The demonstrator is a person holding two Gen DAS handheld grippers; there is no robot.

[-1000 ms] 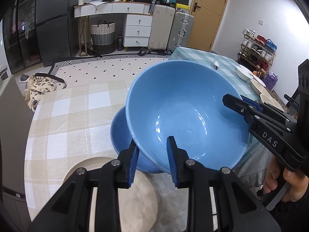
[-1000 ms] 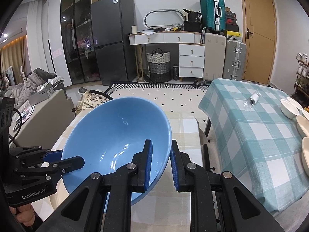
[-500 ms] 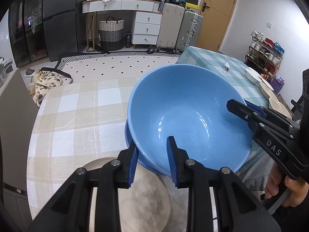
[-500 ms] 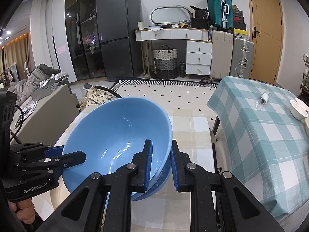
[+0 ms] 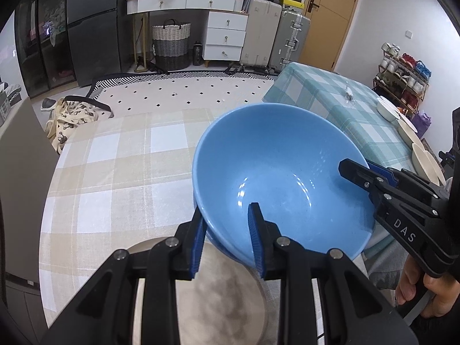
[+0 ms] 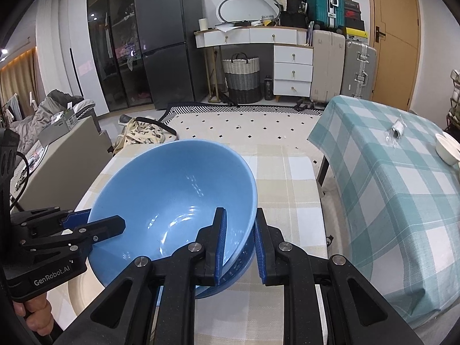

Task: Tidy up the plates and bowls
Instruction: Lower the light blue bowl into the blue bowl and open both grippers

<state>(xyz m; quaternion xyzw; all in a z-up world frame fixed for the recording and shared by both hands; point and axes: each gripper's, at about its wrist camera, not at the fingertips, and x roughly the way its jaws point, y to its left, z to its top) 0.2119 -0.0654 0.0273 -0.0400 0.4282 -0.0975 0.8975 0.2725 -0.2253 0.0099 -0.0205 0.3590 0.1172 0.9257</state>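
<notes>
A large blue bowl [image 5: 276, 178] sits nested in a second blue bowl, whose rim [image 6: 227, 280] shows just below it, on the beige checked table [image 5: 115, 172]. My left gripper [image 5: 227, 224] straddles the top bowl's near rim; the jaws now stand a little wider than the rim. My right gripper [image 6: 240, 227] straddles the opposite rim, jaws also slightly apart from it. Each gripper shows in the other view: the right one [image 5: 356, 172], the left one [image 6: 115, 224]. A beige plate [image 5: 218, 302] lies under my left gripper.
A second table with a teal checked cloth [image 6: 402, 172] stands to the right, carrying white dishes [image 5: 402, 123] and a small wrapped item [image 6: 396, 129]. A gap separates the two tables. A cabinet edge [image 5: 17, 172] borders the beige table on the left.
The blue bowl has come down from above the lower blue bowl and now rests nested in it. Both grippers' jaws have widened slightly around the rim.
</notes>
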